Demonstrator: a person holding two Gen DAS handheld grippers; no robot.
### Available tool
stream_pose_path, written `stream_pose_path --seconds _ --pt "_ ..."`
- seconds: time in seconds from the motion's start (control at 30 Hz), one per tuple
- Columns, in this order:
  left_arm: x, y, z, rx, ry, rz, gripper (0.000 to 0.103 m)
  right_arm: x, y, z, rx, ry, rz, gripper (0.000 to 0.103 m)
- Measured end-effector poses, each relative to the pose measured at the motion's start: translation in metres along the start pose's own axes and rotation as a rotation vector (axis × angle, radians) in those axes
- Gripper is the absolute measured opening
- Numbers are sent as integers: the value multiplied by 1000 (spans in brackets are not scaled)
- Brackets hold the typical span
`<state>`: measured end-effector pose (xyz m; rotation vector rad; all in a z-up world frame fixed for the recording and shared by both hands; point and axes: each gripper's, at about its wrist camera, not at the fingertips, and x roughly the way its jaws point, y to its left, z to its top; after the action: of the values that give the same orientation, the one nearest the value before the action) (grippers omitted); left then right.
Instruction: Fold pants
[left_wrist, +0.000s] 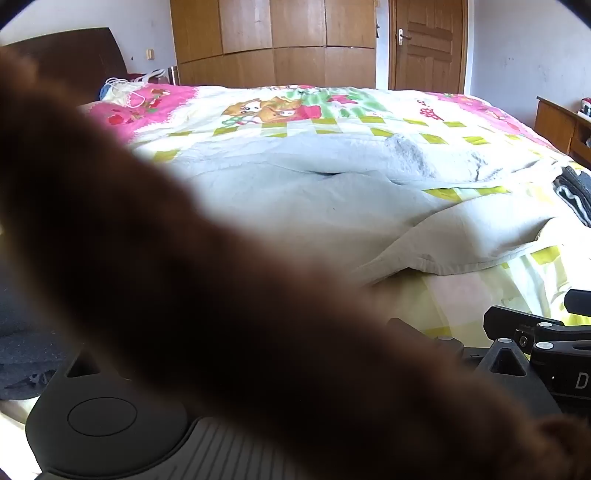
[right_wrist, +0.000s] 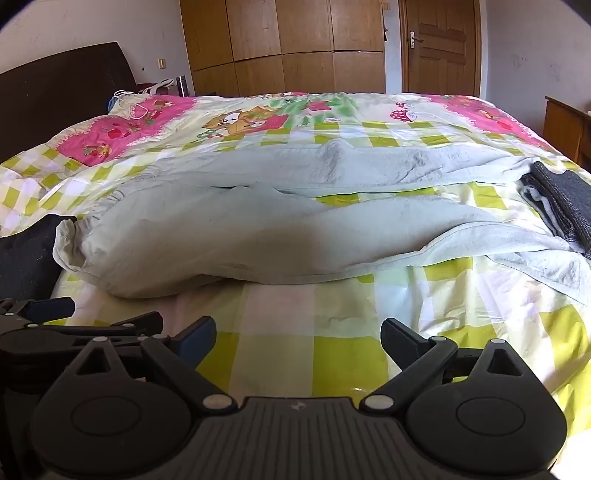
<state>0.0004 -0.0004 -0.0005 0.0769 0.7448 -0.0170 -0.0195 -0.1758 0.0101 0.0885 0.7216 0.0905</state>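
Pale grey pants (right_wrist: 221, 229) lie crumpled across the bed, waist to the left, the two legs running right. In the left wrist view the pants (left_wrist: 314, 206) show beyond a blurred brown shape (left_wrist: 166, 277), close to the lens, that hides most of the frame. My right gripper (right_wrist: 299, 341) rests open on the checked sheet just short of the pants, nothing between its fingers. My left gripper (right_wrist: 99, 314) lies beside it on the left, its two fingers apart and empty. In the left wrist view the right gripper (left_wrist: 546, 314) lies at the right edge.
Folded dark clothes (right_wrist: 565, 199) sit at the bed's right side. A dark cloth (right_wrist: 26, 251) lies at the left edge. A headboard (right_wrist: 62, 85) stands left. A wardrobe (right_wrist: 284, 44) and a door (right_wrist: 439, 44) are behind. A wooden cabinet (right_wrist: 565, 125) stands right.
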Motion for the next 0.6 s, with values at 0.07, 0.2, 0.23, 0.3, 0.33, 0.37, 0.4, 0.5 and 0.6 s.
stream_pose_path --seconds 0.07,0.2,0.23,0.3,0.33,0.37,0.4,0.5,0.6 --pt "0 0 0 -7 1 -3 103 0 2 0 -9 1 -6 103" --pt "2 2 1 -15 1 -9 103 0 3 1 -15 0 -7 103" --pt "2 2 1 -17 2 -9 103 0 3 1 -15 1 -8 103" --pt "2 3 1 -16 2 -10 103 0 5 -1 -14 3 -10 103" --pt "2 3 1 -17 3 -11 103 -1 5 0 -13 4 -11 103" --pt "3 3 0 -19 3 -12 103 1 5 -1 -12 5 -10 103" --pt "3 2 -1 -20 4 -13 103 2 5 -1 -14 5 -12 103" --pt "3 3 -1 -23 5 -14 103 3 4 -2 -13 8 -17 103" --pt "5 3 0 -24 5 -15 103 4 4 0 -20 9 -19 103"
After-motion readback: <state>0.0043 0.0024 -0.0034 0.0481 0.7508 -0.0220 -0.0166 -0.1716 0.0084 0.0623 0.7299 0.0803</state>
